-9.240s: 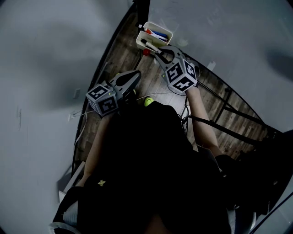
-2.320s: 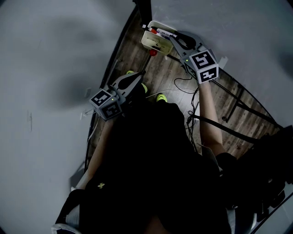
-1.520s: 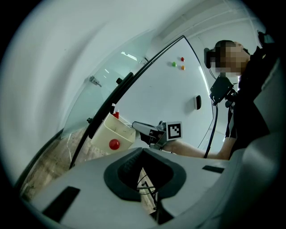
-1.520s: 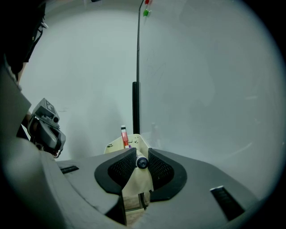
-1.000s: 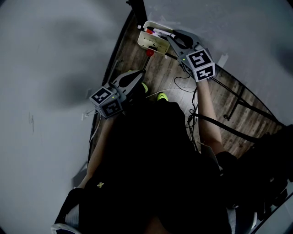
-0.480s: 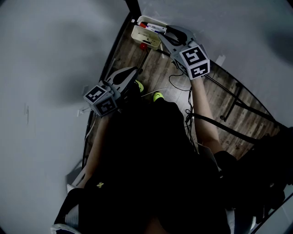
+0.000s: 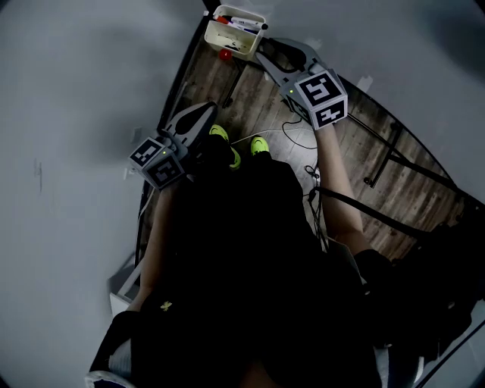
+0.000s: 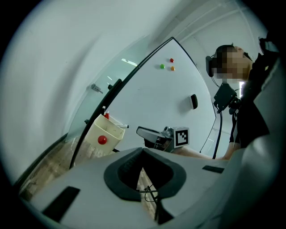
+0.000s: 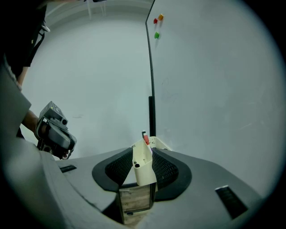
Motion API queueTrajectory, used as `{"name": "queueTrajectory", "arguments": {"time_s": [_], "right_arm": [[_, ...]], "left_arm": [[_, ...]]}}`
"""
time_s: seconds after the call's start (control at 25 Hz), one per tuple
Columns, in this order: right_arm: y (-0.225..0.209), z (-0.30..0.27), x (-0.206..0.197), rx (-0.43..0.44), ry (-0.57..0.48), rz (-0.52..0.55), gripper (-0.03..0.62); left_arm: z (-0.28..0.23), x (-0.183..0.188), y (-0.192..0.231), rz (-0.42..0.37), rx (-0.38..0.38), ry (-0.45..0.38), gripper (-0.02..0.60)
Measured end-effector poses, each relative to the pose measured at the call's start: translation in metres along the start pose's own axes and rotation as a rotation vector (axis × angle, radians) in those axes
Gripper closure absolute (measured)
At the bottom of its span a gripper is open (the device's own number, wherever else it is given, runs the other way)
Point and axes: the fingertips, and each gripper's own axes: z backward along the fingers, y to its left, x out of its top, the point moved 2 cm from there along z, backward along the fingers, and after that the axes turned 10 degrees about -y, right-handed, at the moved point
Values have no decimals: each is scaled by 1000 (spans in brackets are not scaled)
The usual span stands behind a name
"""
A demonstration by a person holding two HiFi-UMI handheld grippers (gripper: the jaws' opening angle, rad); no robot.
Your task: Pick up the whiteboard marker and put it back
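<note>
A cream holder tray (image 7: 232, 34) hangs on the whiteboard, with a whiteboard marker (image 7: 245, 23) and a red-capped marker (image 7: 223, 19) lying in it. My right gripper (image 7: 261, 53) sits just short of the tray. Its jaws have just been opening and stand open with nothing between them. In the right gripper view the tray (image 9: 143, 167) shows beyond the right gripper (image 9: 142, 154), with a red marker tip (image 9: 145, 139) sticking up. My left gripper (image 7: 208, 111) hangs lower left, shut and empty. In the left gripper view the left gripper (image 8: 143, 151) faces the tray (image 8: 109, 132).
Magnets (image 8: 171, 60) and an eraser (image 8: 193, 101) stick to the whiteboard. Cables (image 7: 297, 133) trail over the wooden floor beside the green shoes (image 7: 259, 144). Black stand legs (image 7: 394, 144) cross the floor at right. A red magnet (image 8: 102, 140) sits on the tray's front.
The right gripper has drawn back from the tray with its jaws wider, the marker staying in the tray. The left gripper has shifted a little, and the tray sits higher in the head view.
</note>
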Motion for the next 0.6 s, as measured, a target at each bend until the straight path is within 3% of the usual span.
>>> {"name": "queueTrajectory", "arguments": {"time_s": [0.32, 0.6], "right_arm": [[26, 14, -3, -9, 10, -36, 468], [63, 33, 0, -83, 27, -22, 476]], "left_arm": [[9, -13, -10, 24, -58, 14, 575], [44, -21, -14, 37, -127, 27, 575]]}}
